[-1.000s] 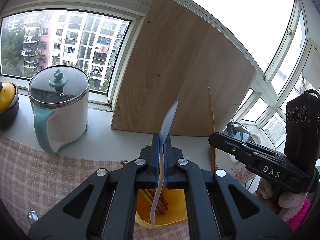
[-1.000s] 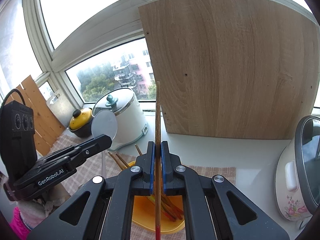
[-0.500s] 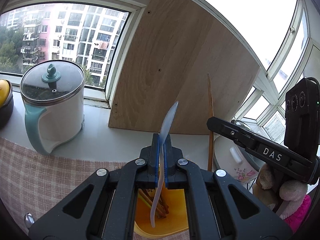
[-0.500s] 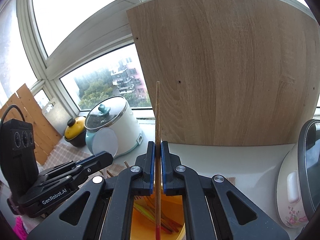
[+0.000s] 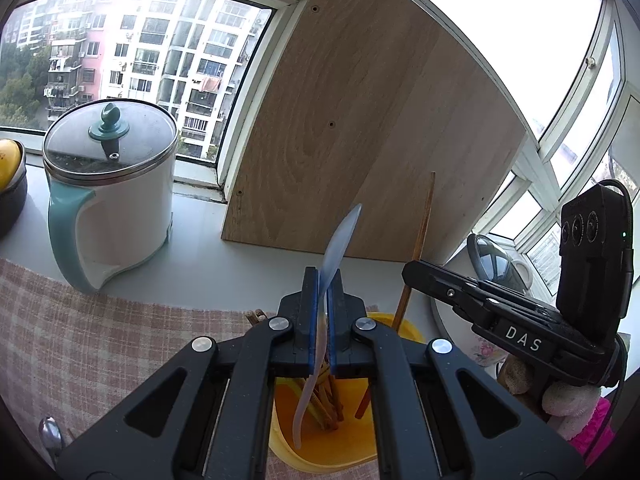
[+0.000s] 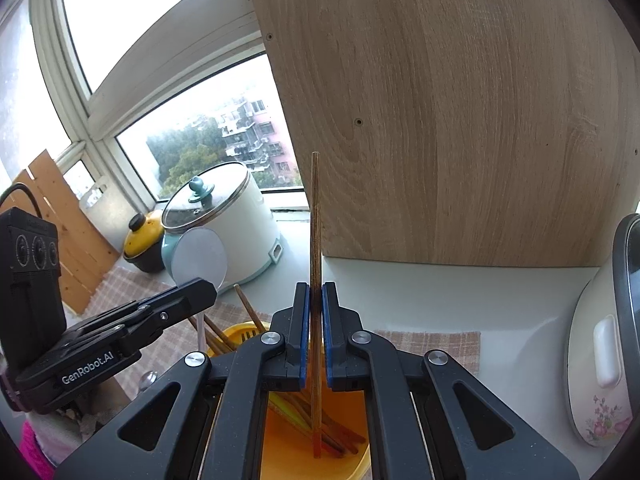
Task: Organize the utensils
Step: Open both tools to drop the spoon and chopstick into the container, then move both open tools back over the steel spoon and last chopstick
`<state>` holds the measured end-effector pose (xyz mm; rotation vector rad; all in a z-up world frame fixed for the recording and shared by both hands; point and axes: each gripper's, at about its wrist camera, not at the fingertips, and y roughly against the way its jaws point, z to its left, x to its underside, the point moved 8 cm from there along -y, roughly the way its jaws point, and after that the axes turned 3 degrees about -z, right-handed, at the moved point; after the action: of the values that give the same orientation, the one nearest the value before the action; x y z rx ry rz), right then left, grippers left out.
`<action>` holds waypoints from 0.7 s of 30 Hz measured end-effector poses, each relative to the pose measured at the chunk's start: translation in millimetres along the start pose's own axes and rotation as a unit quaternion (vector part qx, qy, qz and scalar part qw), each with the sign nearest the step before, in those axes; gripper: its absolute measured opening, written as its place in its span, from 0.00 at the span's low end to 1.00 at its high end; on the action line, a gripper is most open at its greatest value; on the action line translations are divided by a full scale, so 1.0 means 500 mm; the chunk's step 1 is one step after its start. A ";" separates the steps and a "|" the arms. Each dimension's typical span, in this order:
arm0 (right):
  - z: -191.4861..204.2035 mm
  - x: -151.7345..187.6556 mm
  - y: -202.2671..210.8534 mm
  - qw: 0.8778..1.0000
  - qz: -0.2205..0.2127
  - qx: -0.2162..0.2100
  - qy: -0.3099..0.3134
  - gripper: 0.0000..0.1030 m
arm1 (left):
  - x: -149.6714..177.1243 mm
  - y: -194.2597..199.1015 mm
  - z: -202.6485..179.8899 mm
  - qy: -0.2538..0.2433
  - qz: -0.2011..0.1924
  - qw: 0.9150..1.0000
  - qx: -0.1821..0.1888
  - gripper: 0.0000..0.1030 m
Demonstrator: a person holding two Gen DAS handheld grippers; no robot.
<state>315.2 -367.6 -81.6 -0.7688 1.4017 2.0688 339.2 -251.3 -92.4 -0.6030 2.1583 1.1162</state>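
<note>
Windowsill backdrop: translucent spoon (image 5: pixel 340 236), upright.

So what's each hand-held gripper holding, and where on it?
Left hand-held gripper: translucent spoon, pinched mid-handle. Right hand-held gripper: wooden chopstick, pinched around mid-length.

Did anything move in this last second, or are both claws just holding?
The right claw has sunk, carrying its brown wooden chopstick deeper into the yellow plastic holder. The left claw stayed shut on the translucent plastic spoon above that holder. Nothing released.
</note>
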 end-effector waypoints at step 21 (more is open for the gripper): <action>-0.001 0.052 0.030 1.000 0.006 0.023 0.010 0.49 | 0.045 0.065 -0.001 -0.024 0.004 1.000 -0.014 0.32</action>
<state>286.5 -370.2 -90.2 -0.7647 1.4633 2.0362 302.6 -237.0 -90.1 -0.5755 2.1095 1.1549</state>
